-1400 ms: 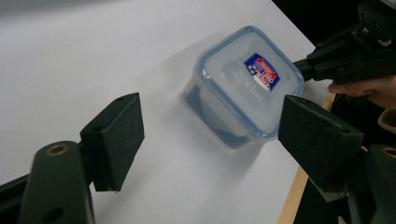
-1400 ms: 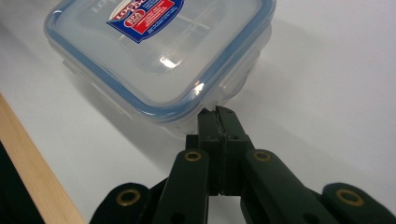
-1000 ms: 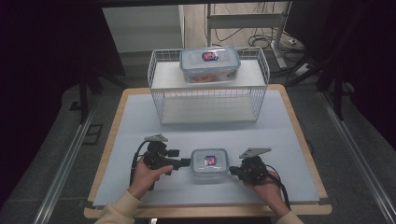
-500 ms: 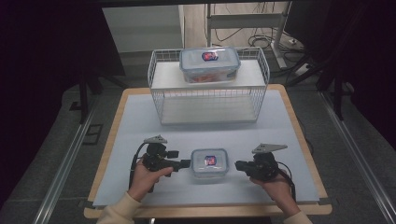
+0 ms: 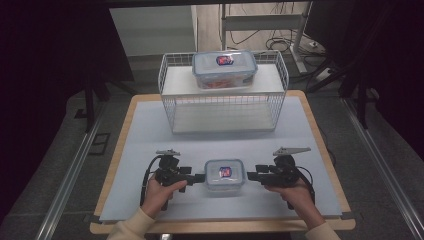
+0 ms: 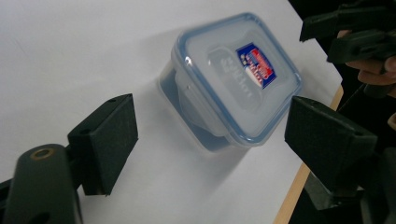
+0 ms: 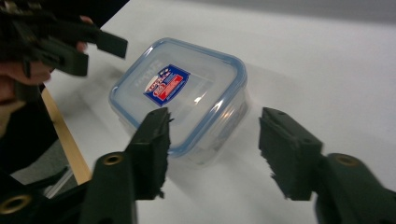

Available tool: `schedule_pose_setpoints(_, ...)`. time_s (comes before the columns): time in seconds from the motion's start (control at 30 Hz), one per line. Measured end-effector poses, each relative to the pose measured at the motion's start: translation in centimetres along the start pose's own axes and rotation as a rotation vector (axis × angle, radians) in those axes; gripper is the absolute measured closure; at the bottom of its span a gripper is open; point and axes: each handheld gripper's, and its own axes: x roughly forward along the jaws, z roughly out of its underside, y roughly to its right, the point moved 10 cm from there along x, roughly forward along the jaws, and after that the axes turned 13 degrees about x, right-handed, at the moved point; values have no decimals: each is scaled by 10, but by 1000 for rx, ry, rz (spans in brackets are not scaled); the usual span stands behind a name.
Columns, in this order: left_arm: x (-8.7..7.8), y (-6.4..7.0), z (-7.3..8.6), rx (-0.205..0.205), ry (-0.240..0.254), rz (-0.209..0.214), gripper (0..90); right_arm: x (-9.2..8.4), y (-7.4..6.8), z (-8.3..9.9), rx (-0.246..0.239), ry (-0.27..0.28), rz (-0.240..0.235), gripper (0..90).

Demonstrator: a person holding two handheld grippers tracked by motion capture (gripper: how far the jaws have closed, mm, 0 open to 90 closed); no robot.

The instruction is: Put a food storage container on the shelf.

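Right gripper [image 5: 252, 176] is backing off the small container [image 5: 224, 174], jaws just opening, nothing between | left gripper [image 5: 199, 177] gaping, container just ahead on worktop [image 5: 150, 135] | I'm judging release; next needs regrasp.

We see a small see-through plastic box with a blue-edged lid [image 5: 225, 174], smooth and shiny. The black plastic left gripper [image 6: 210, 140] and black plastic right gripper [image 7: 212, 156] look dull. The pale blue table mat [image 5: 150, 135] looks matt, the white wire basket [image 5: 222, 102] is metal.
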Motion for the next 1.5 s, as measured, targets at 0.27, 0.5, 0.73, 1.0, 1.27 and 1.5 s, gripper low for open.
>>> schedule_pose_setpoints(0.27, 21, 4, -4, -57, -13, 71, 164, 22, 4, -1, 81, -67, -49, 297)
schedule_pose_setpoints(0.5, 30, 4, -1, -94, -20, 106, 178, 42, 2, 1, 126, -116, -84, 281)
schedule_pose_setpoints(0.73, 37, 7, 1, -109, -30, 146, 237, 51, 0, 3, 167, -146, -110, 308)
schedule_pose_setpoints(1.0, 33, 6, 2, -95, -14, 122, 356, 49, 2, 4, 213, -145, -117, 403)
schedule_pose_setpoints(1.27, 25, 12, 4, -72, 25, 112, 453, 40, -2, 8, 208, -110, -125, 480)
schedule_pose_setpoints(1.5, 21, 17, 6, -53, 43, 98, 496, 35, -5, 11, 229, -83, -146, 517)
